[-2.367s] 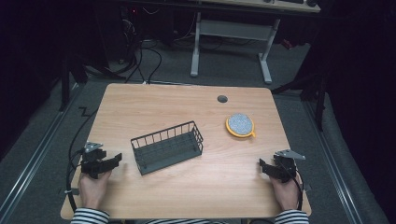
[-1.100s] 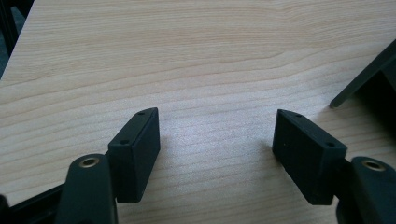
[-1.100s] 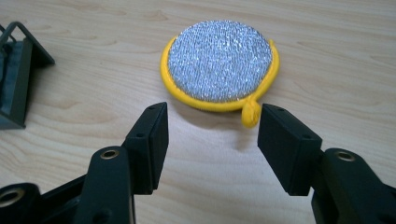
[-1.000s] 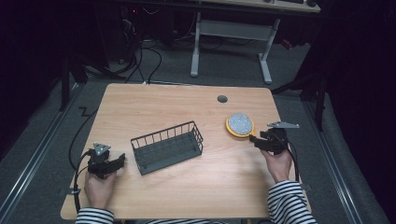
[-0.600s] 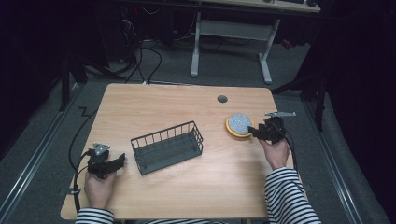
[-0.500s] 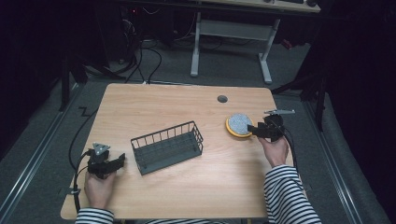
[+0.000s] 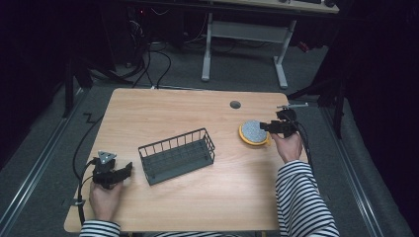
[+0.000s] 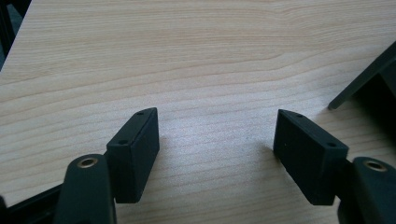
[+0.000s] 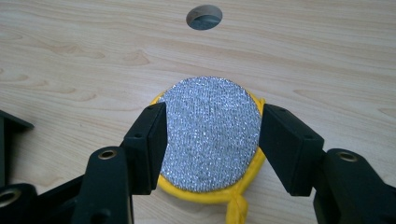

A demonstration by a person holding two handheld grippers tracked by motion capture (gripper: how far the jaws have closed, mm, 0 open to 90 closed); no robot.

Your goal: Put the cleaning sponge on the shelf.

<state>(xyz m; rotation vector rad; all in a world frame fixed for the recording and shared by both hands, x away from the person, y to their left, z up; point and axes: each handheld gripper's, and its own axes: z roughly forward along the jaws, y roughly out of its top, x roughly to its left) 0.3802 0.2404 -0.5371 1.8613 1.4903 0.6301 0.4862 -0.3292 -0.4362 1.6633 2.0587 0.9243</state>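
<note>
Two black jaws of the right tongs (image 9: 212,149) stand apart, straddling the round sponge (image 9: 211,135) on the worktop (image 7: 197,108) beside the wire basket (image 7: 177,155). Centre, then close evenly (its yellow rim looks soft). The left tongs (image 8: 217,149) rest open, empty.

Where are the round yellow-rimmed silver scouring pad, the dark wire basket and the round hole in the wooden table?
round yellow-rimmed silver scouring pad (image 9: 210,133), right gripper view, silver face centre.
dark wire basket (image 7: 177,155), high view, floor grid.
round hole in the wooden table (image 7: 235,104), high view, its centre.
</note>
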